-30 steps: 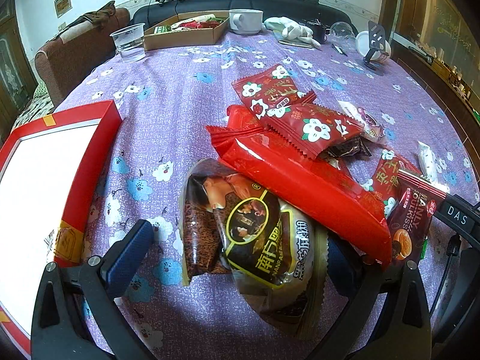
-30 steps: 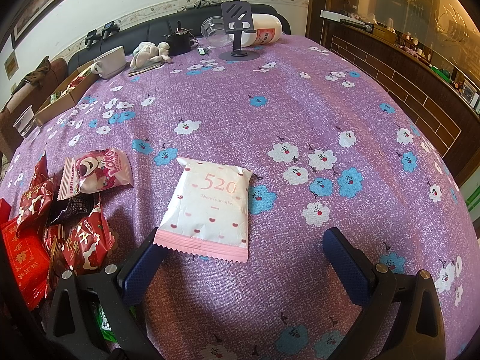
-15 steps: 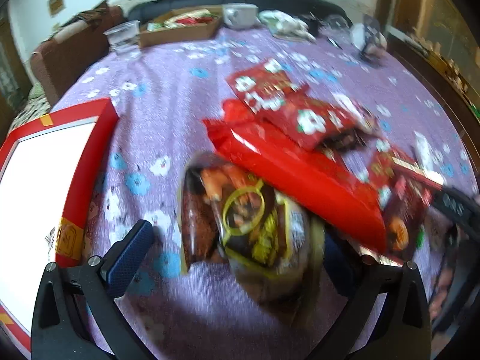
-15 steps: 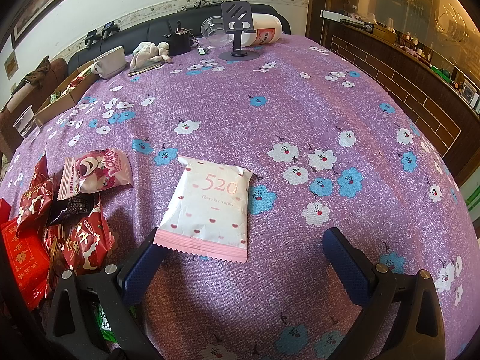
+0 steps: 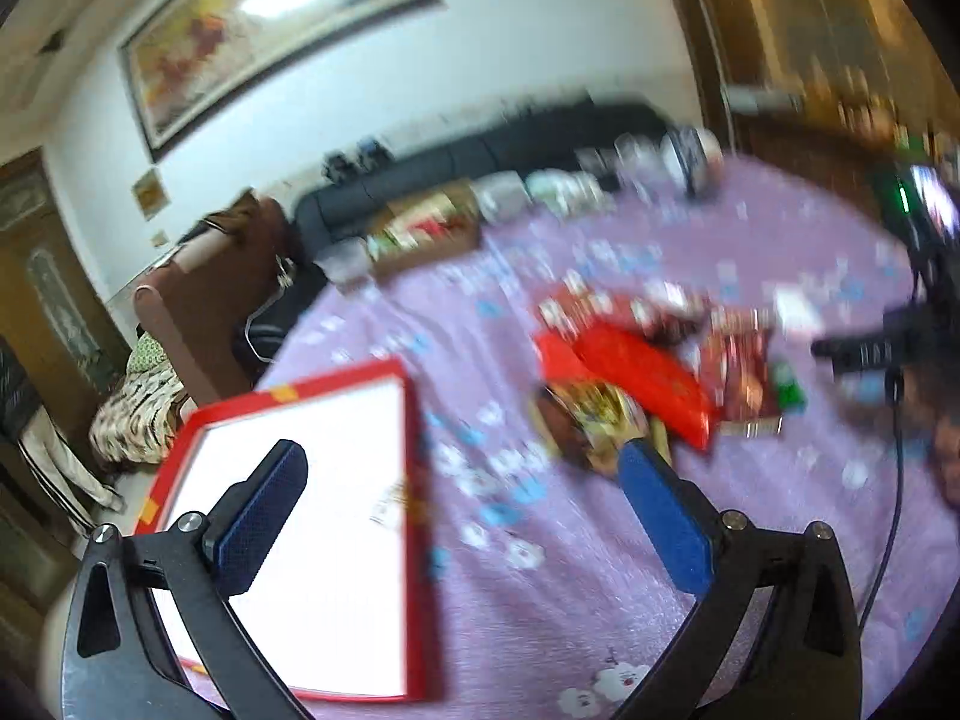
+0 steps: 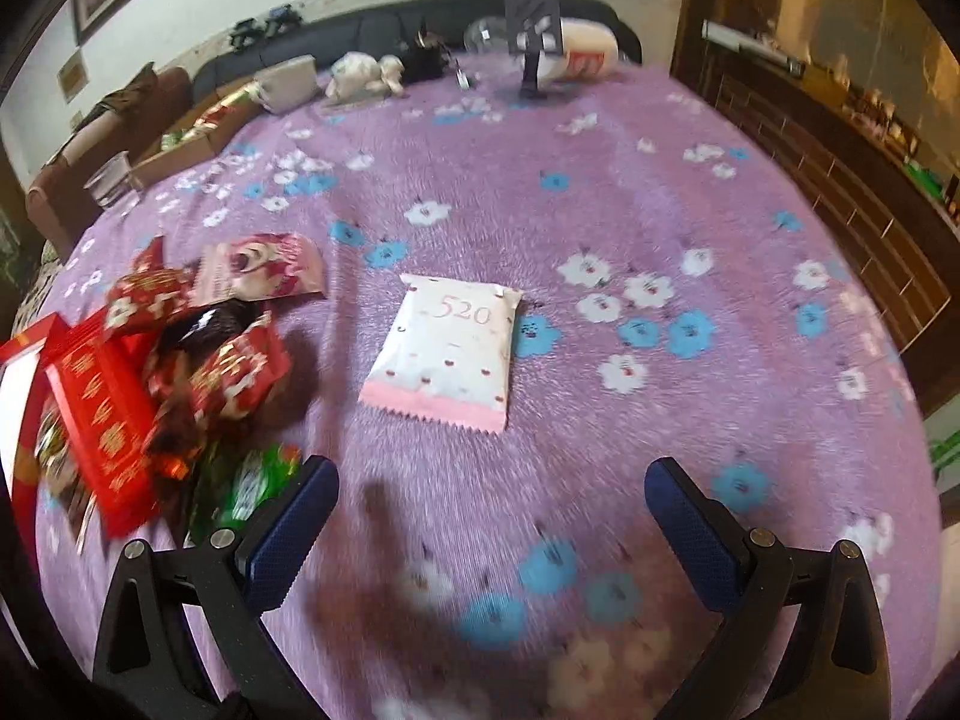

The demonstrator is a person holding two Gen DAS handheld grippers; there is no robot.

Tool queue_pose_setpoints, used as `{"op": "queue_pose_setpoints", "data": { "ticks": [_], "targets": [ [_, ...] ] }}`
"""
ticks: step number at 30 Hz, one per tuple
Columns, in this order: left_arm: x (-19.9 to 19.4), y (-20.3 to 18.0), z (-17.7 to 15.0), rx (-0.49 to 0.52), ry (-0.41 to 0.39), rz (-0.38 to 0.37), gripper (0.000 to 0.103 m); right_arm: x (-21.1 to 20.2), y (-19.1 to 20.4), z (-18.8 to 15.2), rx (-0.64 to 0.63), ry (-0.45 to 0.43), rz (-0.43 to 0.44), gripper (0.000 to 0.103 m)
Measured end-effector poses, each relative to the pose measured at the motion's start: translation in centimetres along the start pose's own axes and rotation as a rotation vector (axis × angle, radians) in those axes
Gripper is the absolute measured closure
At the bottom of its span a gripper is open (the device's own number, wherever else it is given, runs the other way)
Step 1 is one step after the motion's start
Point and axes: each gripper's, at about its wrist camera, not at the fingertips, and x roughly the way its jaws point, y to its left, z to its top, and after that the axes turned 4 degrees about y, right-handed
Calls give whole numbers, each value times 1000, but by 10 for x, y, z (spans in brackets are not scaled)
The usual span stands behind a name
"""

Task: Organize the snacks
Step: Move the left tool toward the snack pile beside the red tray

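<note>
A heap of snack packets lies on the purple flowered tablecloth [image 6: 600,192]: a long red packet [image 5: 645,381], a brown and gold packet [image 5: 585,420] and small red packets [image 6: 237,369]. A white and pink "520" packet [image 6: 447,348] lies apart, ahead of my right gripper [image 6: 486,501], which is open and empty. A red box with a white inside [image 5: 312,504] lies at the left. My left gripper [image 5: 459,480] is open and empty, raised above the box's right edge. The left wrist view is blurred.
A cardboard box [image 5: 426,234], a white cup [image 6: 288,84], a clear plastic cup [image 6: 111,180] and a phone stand [image 6: 531,42] stand along the far edge. A pink packet [image 6: 258,267] and a green packet [image 6: 252,480] lie by the heap. A sofa stands behind the table.
My left gripper has pulled back and risen away from the brown and gold packet, swinging left toward the red box. My right gripper has drawn back a little from the "520" packet.
</note>
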Motion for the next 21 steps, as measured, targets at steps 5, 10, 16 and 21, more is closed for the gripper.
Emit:
{"op": "queue_pose_setpoints", "data": {
  "ticks": [5,10,16,21],
  "targets": [
    [-53,55,-1,-146,-251,32,0,-73,8,-2,-18,-276,76,0],
    [-57,80,-8,-192,-264,-18,0,-116,28,-3,-24,-472,274,0],
    [-36,83,-26,-152,-172,28,0,-79,64,4,-90,-297,283,0],
    [-26,96,-46,-130,-138,88,0,-73,75,2,-150,-267,236,0]
  ]
}}
